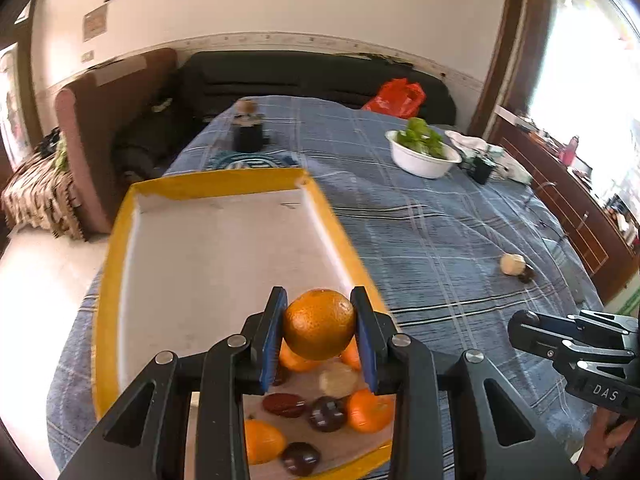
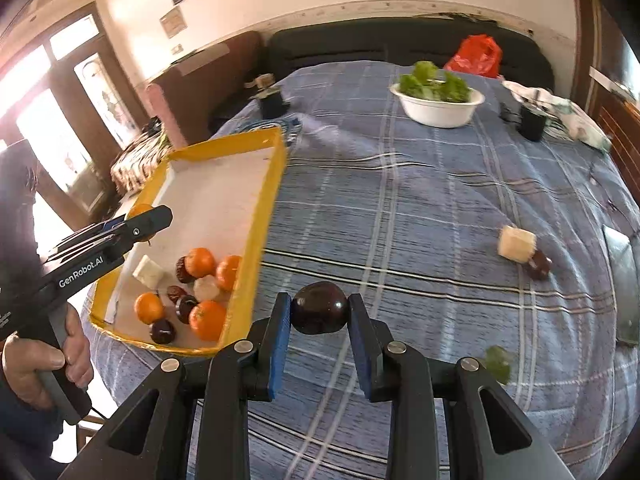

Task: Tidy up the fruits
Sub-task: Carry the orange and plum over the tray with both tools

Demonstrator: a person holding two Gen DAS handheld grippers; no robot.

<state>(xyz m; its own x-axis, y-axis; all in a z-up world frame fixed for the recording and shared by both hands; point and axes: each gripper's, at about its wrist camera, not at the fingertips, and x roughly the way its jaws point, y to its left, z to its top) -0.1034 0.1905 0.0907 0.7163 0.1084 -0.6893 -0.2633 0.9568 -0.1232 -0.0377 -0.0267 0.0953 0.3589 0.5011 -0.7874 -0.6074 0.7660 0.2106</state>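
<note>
Blue padding: lines the inner face of both claws' fingers.
Left claw (image 1: 319,330): closed on an orange (image 1: 319,324), pads pressing its two sides; held above the near end of the tray.
Right claw (image 2: 319,312): closed on a dark plum (image 2: 319,307), held above the checked cloth, just right of the tray's near corner.
Tray (image 2: 272,184): yellow rim, white floor, at 10 o'clock in the right wrist view; far half bare.
Tray contents: oranges, dark plums and pale cubes clustered at the near end (image 2: 192,292).
Loose pieces: one pale cube (image 2: 516,243) touching a dark plum (image 2: 540,264) on the cloth at 3 o'clock.
Bench (image 2: 400,200): covered by blue checked cloth.
White bowl (image 2: 438,108): holds green leaves, at 1 o'clock, well apart from the tray.
Hand (image 2: 44,360): grips the left tool's handle at 8 o'clock.
</note>
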